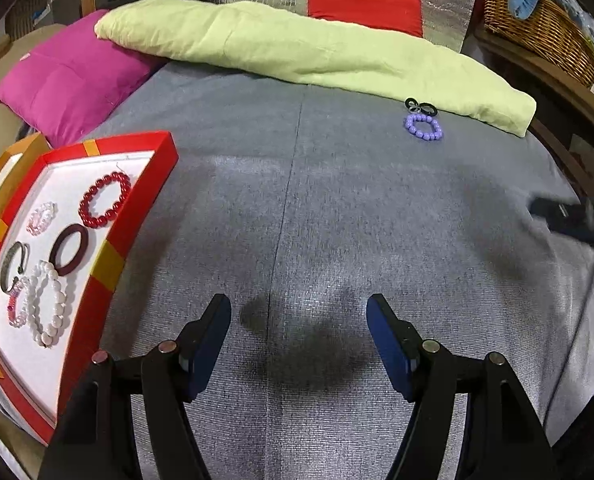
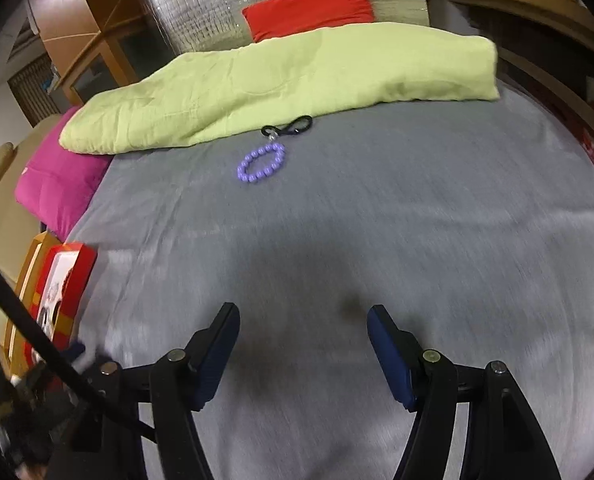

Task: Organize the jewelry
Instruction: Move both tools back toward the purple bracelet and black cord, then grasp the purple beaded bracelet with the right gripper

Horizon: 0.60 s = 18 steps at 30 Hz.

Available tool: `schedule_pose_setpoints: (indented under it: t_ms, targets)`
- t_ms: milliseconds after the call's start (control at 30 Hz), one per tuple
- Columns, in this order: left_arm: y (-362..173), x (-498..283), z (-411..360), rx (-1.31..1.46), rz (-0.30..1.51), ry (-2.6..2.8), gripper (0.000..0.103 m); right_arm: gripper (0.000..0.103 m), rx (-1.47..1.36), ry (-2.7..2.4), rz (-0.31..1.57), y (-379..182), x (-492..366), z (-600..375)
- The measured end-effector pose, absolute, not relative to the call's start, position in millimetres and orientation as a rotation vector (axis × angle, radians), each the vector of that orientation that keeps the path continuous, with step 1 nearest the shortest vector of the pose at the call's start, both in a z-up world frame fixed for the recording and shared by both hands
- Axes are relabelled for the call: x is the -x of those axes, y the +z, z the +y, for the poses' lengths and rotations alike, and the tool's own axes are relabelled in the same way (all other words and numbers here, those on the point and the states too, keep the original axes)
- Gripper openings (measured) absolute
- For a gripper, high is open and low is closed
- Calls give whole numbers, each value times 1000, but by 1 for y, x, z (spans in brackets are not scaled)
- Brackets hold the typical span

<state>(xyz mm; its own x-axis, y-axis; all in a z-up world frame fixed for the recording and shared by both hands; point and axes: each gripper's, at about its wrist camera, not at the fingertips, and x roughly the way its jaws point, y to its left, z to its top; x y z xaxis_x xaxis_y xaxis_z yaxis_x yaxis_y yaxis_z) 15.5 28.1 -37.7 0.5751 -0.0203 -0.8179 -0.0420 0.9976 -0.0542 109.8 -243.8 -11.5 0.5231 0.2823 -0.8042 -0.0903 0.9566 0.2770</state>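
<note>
Purple bracelet (image 2: 261,164): round glossy beads | grey woven bedspread (image 2: 377,220) | black looped band (image 2: 287,131), perhaps elastic | both jaws spread, empty

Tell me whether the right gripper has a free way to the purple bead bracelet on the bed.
Probably yes. The right gripper is open and empty, and only bare grey bedspread lies between it and the purple bead bracelet. A black band lies just beyond the bracelet, near the green blanket.

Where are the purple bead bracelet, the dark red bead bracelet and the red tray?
purple bead bracelet (image 2: 261,163), right wrist view, on its near-side beads.
dark red bead bracelet (image 1: 104,199), left wrist view, on its left run of beads.
red tray (image 1: 109,240), left wrist view, on its right rim.
</note>
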Motion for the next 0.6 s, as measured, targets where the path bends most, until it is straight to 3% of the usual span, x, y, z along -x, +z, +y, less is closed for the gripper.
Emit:
schedule_pose_setpoints:
  t_ms: [200,433,600]
  targets:
    - [-38,-19,33,102,969,-3,71,67,-243,197,1047,-8,-177,-223]
    - [-38,-20,34,105,965,-8,71,50,-250,86,1133,-22,-247,-209]
    - [-39,-22,35,111,972,-17,71,43,-204,43,1172,-32,-275,-196]
